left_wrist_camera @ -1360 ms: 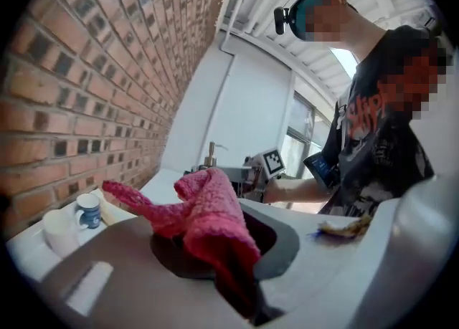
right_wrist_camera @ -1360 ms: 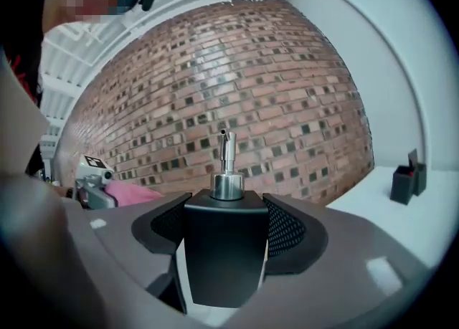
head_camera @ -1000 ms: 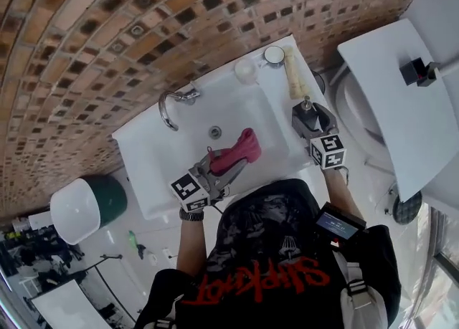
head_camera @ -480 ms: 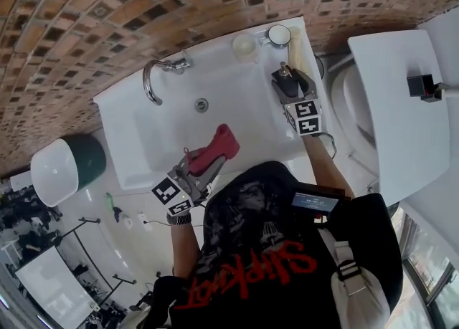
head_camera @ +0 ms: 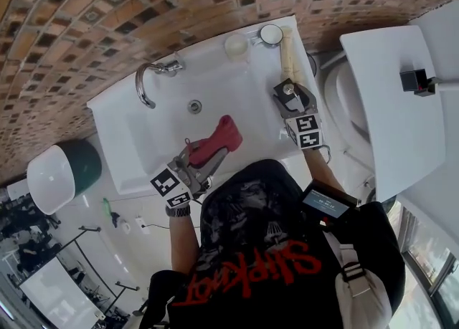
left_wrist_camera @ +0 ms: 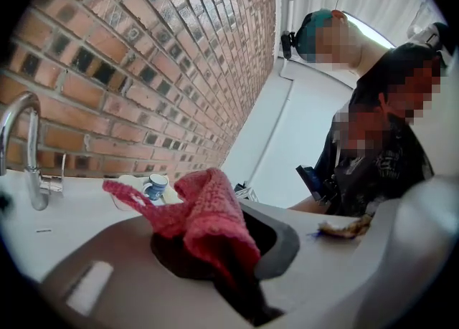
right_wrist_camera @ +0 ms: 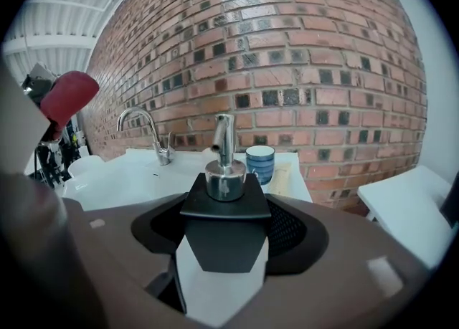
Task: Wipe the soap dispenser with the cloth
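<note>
1. Soap dispenser [right_wrist_camera: 224, 227] fills the gap between the jaws of my right gripper [right_wrist_camera: 224, 263]. The jaws stand wide and press on both of its sides, so I have hold of it.
2. It has a black angular top, a white lower body and a chrome pump whose spout points away from me, towards the brick wall [right_wrist_camera: 287, 55].
3. From the head view, the dispenser [head_camera: 288, 89] and right gripper [head_camera: 290, 99] are over the right-hand rim of the white sink [head_camera: 122, 155]. I cannot tell whether its base rests on the rim or hangs just above it.
4. My left gripper [left_wrist_camera: 215, 277] has its jaws closed down on the red knitted cloth [left_wrist_camera: 208, 220]. The cloth bunches up out of the jaws, and a thin loop of it trails off to the left.
5. In the head view, the left gripper [head_camera: 204, 161] holds the cloth [head_camera: 215, 141] over the front part of the basin, well apart from the dispenser.
6. A chrome faucet [head_camera: 147, 80] curves over the back left of the sink.
7. A blue-striped mug [right_wrist_camera: 259, 163] stands at the back right corner near the wall, beyond the dispenser, with a small white cup [head_camera: 237, 45] just beside it.
</note>
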Demonstrator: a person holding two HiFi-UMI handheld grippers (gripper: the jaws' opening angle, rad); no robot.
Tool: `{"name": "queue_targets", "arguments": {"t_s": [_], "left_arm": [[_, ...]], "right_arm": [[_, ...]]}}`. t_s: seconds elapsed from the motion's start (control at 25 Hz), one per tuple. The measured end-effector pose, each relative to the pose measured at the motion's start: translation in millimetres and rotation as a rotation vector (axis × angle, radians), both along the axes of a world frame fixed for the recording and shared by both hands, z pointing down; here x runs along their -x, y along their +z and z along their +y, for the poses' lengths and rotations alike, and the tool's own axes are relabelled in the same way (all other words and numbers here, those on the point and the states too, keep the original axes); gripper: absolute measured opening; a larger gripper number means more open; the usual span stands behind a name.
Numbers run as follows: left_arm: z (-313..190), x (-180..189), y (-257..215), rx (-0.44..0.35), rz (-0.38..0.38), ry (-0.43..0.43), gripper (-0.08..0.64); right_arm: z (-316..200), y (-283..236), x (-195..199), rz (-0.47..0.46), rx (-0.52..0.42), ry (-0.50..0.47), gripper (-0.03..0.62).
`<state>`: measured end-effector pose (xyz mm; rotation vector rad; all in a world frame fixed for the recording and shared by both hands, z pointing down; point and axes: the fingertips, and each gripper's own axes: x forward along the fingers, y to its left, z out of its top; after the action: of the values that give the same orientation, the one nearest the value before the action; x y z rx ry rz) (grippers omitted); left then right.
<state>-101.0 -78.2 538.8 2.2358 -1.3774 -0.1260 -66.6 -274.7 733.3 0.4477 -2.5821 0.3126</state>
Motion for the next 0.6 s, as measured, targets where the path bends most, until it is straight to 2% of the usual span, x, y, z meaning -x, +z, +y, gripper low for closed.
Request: {"name": "queue_targets", "arguments": {"t_s": [0.04, 0.12, 0.4, 0.6], "left_arm": [[-1.0, -2.5, -1.0, -0.003, 0.000, 0.010, 0.058], [-0.7, -8.2, -1.9, -0.005, -0.002, 0.029, 0.058], [14.4, -18.2, -3.0, -0.005, 0.005, 0.030, 0.058], [24.8, -18.8, 4.6, 0.001, 0.025, 0.034, 0.058]], "right_arm": [[1.4, 5.0, -2.2, 0.006, 0.026, -0.006, 0.315], [5.7, 12.2, -5.9, 0.020, 0.064, -0.021, 0.383], [17.0, 8.1, -21.7, 0.006, 0.078, 0.009, 0.390], [21.9, 11.9, -40.6, 0.018, 0.078, 0.066, 0.387]]}}
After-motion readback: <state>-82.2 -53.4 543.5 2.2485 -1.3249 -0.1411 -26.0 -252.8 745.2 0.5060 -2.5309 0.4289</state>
